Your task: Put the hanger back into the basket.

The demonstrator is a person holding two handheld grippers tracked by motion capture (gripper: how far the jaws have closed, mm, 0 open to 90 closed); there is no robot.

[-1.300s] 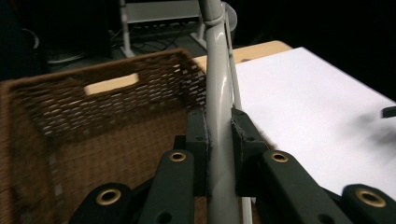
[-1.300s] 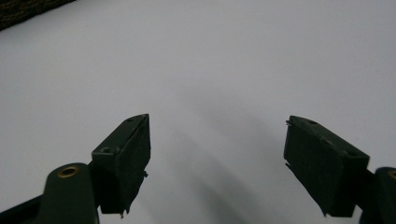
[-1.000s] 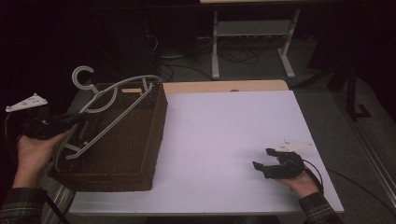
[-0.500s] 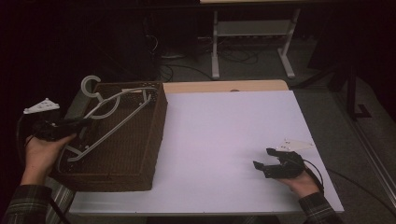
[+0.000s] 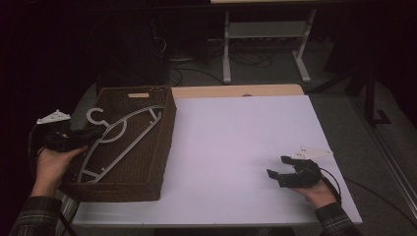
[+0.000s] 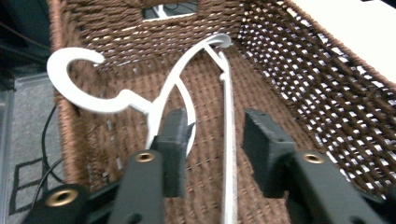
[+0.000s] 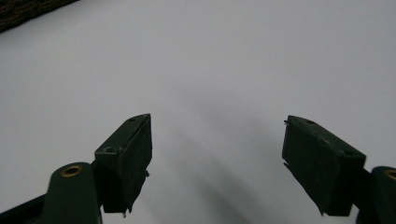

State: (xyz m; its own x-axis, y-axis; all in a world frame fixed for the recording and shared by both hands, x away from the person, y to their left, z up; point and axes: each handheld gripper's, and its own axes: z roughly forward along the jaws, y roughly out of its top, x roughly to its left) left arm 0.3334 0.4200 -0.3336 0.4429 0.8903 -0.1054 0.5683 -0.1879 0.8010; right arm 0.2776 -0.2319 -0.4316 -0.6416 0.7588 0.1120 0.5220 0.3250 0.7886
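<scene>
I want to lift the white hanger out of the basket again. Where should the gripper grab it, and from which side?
Probably the neck just below the hook, from the basket's left side. The hanger lies slanted inside, hook propped near the left rim, so that thin neck sits highest. The left gripper, jaws just opened, is already there.

One white plastic clothes hanger (image 5: 118, 142) lies inside one brown woven wicker basket (image 5: 152, 162), two black two-jaw grippers flank that basket, and one white table (image 5: 236, 147) bears it.
</scene>
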